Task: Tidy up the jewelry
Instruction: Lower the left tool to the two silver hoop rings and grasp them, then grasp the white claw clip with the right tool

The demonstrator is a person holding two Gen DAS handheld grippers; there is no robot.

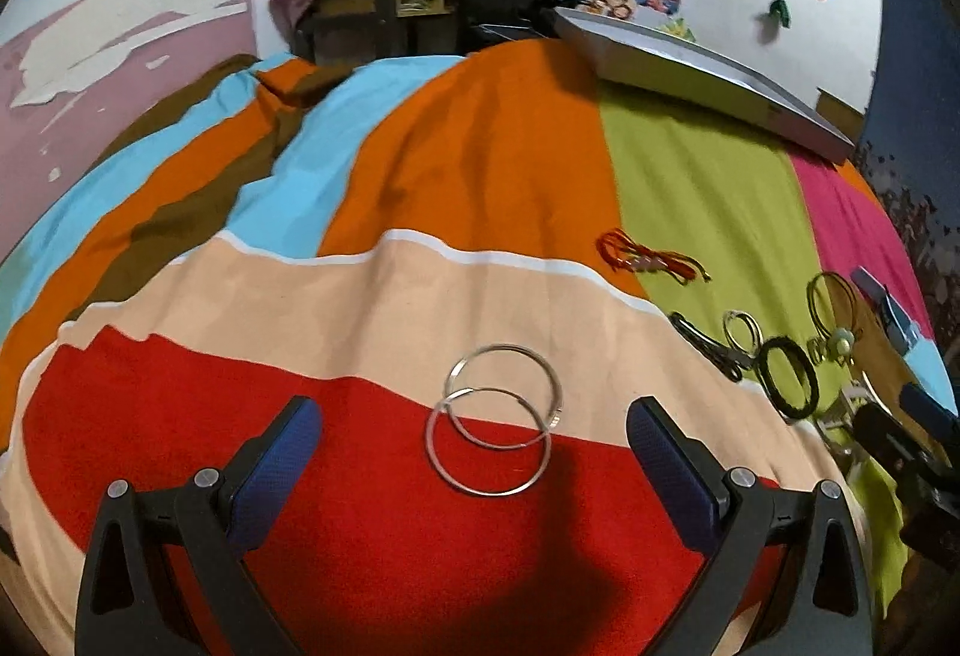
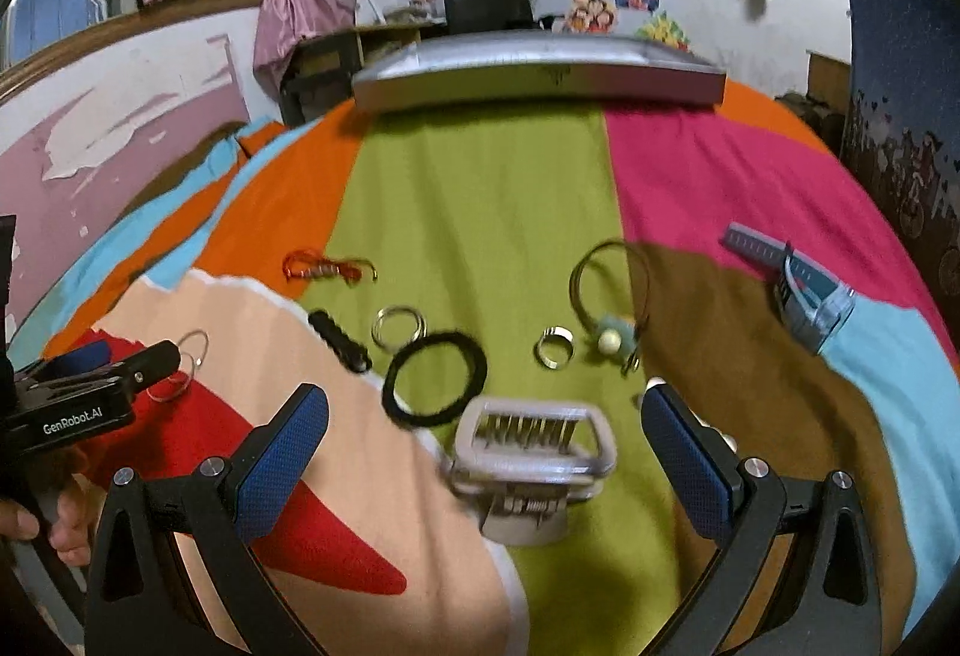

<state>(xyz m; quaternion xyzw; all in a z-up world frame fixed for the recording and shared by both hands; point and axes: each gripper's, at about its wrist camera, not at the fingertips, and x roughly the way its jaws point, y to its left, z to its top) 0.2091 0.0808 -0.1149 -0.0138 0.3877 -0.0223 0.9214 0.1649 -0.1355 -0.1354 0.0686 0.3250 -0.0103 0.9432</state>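
Observation:
Two thin silver hoops lie overlapped on the red and peach part of the bedspread, between the fingers of my left gripper, which is open and holds nothing. My right gripper is also open, just above a white claw hair clip on the green stripe. Beyond it lie a black hair tie, a small pair of silver rings, a black clip, a red thread bracelet, a silver band ring and a wire bangle with a pale bead.
A blue-grey clip lies on the right of the striped bedspread. A flat grey box sits at the far edge of the bed. Behind it are a desk, a black chair and a postered wall. A hand holds the left gripper's handle.

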